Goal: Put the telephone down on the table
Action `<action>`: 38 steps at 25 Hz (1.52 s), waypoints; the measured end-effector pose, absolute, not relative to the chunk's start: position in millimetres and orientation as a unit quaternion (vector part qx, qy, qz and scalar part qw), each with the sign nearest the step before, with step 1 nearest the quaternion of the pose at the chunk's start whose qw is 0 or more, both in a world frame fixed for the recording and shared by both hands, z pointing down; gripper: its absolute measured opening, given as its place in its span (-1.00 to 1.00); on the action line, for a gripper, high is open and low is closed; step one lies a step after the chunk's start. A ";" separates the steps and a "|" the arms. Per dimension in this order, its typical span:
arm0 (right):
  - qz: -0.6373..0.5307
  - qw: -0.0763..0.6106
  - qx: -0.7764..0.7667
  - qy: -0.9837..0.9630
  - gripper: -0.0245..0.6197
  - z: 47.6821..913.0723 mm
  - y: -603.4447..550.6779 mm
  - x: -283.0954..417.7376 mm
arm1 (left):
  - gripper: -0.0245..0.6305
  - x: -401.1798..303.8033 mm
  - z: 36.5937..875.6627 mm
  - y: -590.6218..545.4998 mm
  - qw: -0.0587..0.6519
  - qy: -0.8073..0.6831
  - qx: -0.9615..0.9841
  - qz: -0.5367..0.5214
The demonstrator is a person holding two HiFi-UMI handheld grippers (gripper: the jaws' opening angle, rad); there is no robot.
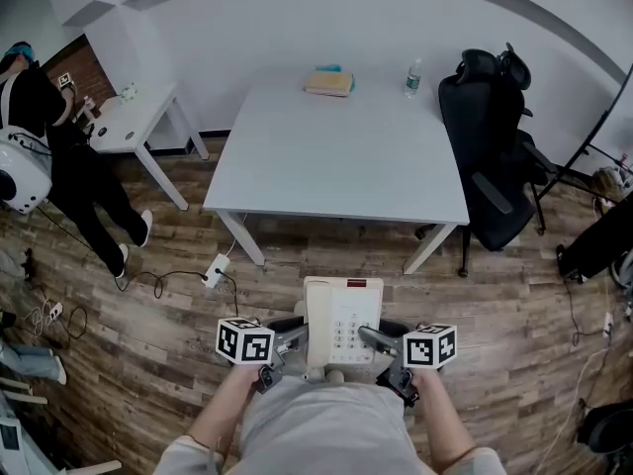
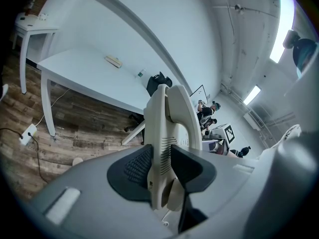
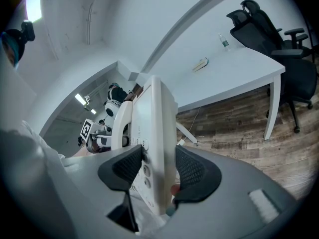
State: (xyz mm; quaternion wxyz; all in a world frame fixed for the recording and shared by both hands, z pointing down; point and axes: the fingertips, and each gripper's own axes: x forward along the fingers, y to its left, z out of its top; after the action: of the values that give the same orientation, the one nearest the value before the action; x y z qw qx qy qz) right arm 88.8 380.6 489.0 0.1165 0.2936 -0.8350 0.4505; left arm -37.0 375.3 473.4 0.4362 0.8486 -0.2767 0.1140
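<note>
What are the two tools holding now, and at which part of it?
Both hold the white telephone: the left tool is shut on its left edge, the right tool on its right edge.

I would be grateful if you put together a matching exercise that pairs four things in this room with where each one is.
Things:
1. telephone
2. water bottle
3. office chair
4. power strip

Places:
A. lying on the wooden floor in front of the table
B. upright near the table's far edge
C. clamped by the left gripper and the right gripper
D. at the table's right side in the head view

Pairs: 1-C, 2-B, 3-D, 4-A.
</note>
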 end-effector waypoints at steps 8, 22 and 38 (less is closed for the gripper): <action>0.445 0.114 0.301 -0.836 -0.24 492.1 338.9 92.0 | -0.51 -33.9 476.6 331.5 0.429 -0.272 0.854 0.113; 0.458 0.110 0.306 -0.827 -0.24 499.8 249.3 88.5 | -0.51 -38.1 483.8 239.5 0.437 -0.264 0.852 0.119; 0.478 0.110 0.312 -0.813 -0.24 506.2 125.9 63.2 | -0.51 -61.9 490.7 112.6 0.452 -0.247 0.846 0.137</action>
State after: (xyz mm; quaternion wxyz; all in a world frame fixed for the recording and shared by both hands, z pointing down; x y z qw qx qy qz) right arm 63.2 125.9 506.2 0.1102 0.3124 -0.8135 0.4780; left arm -61.9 112.6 490.7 0.4521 0.8460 -0.2468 0.1374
